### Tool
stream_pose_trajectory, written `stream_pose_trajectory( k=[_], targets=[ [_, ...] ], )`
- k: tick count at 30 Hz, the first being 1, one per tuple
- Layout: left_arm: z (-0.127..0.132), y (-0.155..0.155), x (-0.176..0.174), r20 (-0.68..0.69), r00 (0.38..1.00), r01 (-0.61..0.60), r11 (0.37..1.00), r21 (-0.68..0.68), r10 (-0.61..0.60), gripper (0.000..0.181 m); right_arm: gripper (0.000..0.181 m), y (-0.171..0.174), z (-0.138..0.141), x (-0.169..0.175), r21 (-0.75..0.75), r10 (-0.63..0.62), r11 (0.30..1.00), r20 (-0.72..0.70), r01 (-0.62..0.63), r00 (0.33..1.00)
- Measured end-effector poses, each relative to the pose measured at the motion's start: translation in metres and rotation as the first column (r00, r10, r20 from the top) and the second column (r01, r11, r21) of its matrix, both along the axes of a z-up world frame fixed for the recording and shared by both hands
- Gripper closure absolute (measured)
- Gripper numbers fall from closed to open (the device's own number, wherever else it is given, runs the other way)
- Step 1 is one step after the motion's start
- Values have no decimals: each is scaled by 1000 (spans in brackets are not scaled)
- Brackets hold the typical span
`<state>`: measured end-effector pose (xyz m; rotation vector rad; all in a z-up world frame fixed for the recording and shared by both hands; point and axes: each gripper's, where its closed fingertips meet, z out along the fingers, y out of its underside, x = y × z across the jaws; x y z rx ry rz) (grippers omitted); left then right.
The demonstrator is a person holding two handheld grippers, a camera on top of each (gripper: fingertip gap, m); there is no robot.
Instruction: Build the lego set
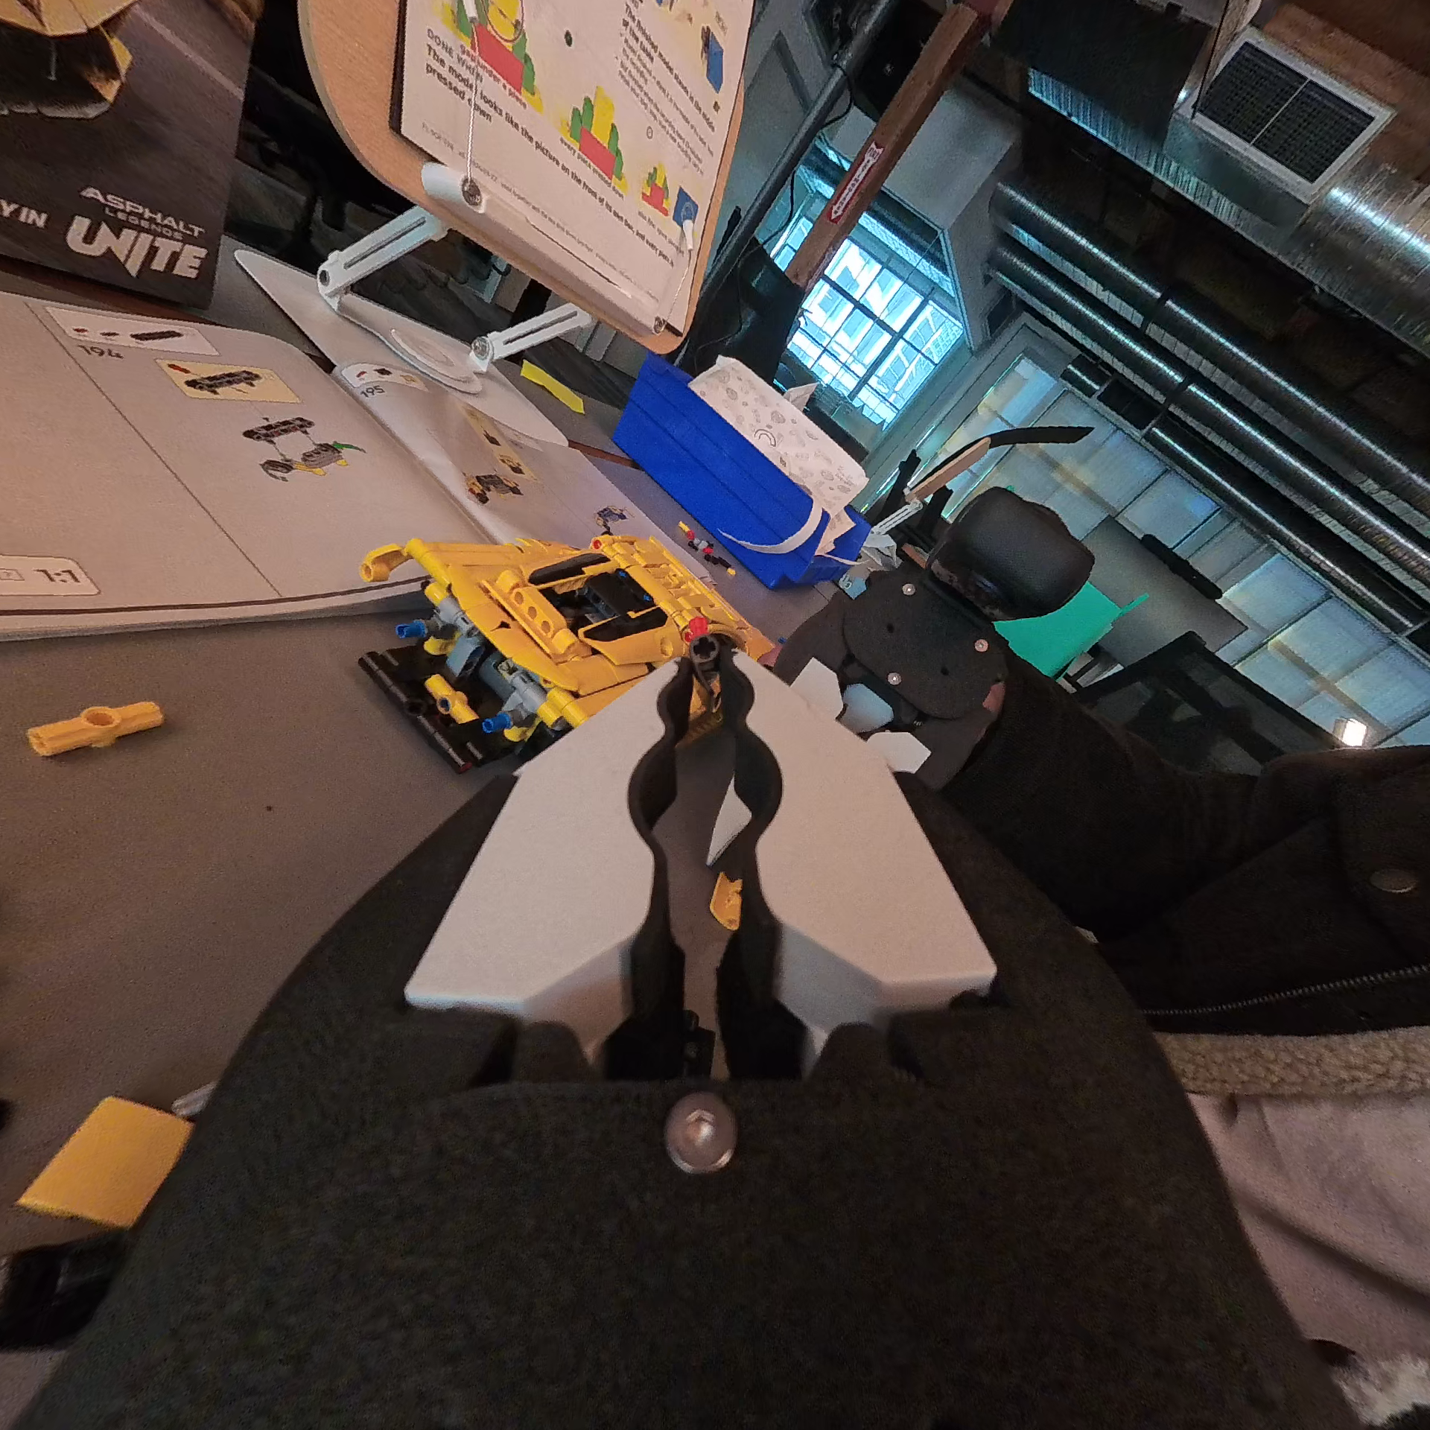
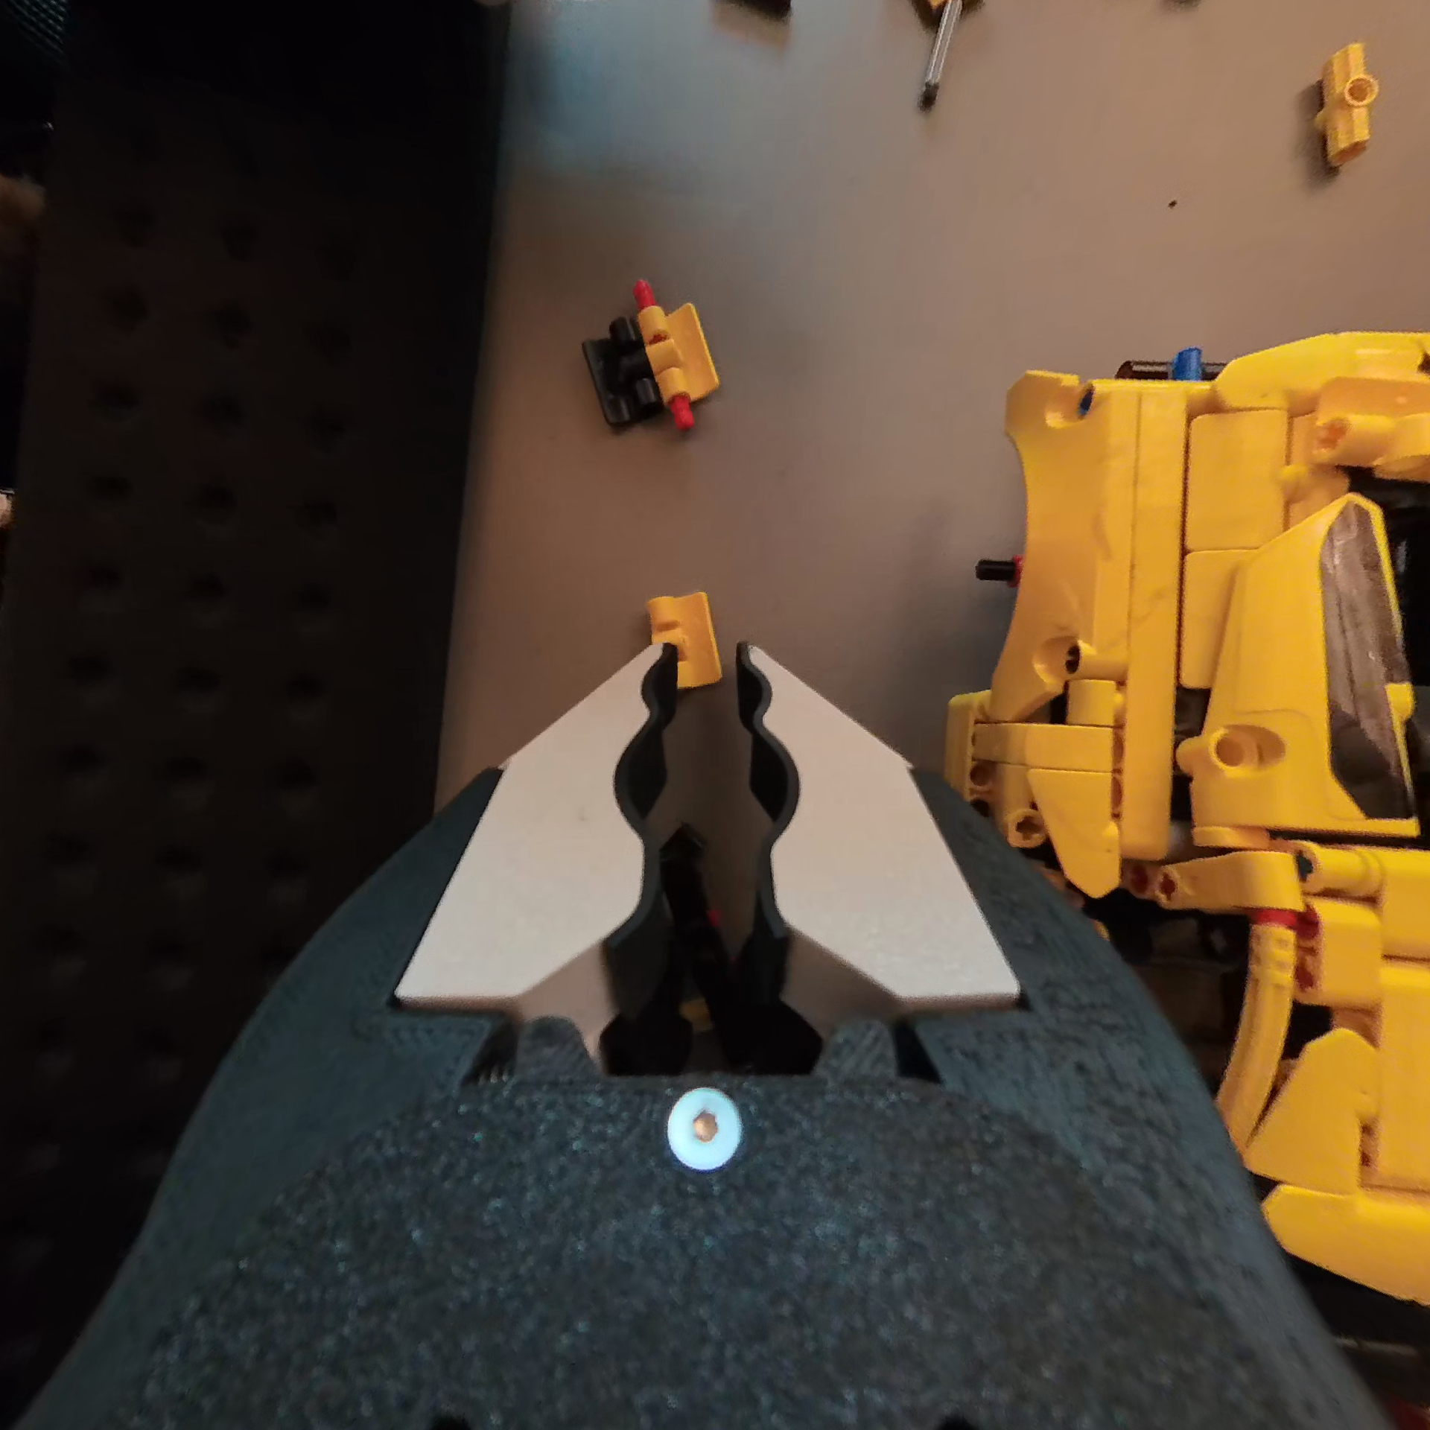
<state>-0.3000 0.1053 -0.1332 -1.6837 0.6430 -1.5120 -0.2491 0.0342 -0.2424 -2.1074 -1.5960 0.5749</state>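
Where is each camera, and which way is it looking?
Left wrist view: sits on the left hand-held gripper, low over the grey table, looking sideways across it at the yellow car, the booklet and a sleeve; its tips pinch a small black piece.
Right wrist view: sits on the right hand-held gripper, looking down at the table, tips open around a small yellow piece.
Both show the yellow car and grey table.

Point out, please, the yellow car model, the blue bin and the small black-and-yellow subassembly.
yellow car model (image 1: 573, 611): left wrist view, roof panel.
blue bin (image 1: 696, 472): left wrist view, side wall.
black-and-yellow subassembly (image 2: 658, 360): right wrist view, yellow middle.
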Motion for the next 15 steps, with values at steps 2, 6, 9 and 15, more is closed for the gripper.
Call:
stream_pose_trajectory(
  k=[2, 6, 9, 15],
  targets=[
    [0, 0, 0, -1, 1000, 0, 1000, 1, 0, 175, 166, 0, 0, 0, -5, 0, 1000, 1, 0, 1000],
    [0, 0, 0, -2, 1000, 1, 1000, 1, -1, 175, 168, -6, -1, -3, -28, 16, 999, -5, -16, 1000],
    [0, 0, 1, -2, 1000, 2, 1000, 1, -2, 175, 170, -8, -1, -4, -34, 22, 999, -2, -22, 1000],
    [-1, -1, 1, -4, 1000, 5, 1000, 1, -5, 175, 169, -18, -1, -9, -51, 48, 998, 27, -46, 999]
  ],
)
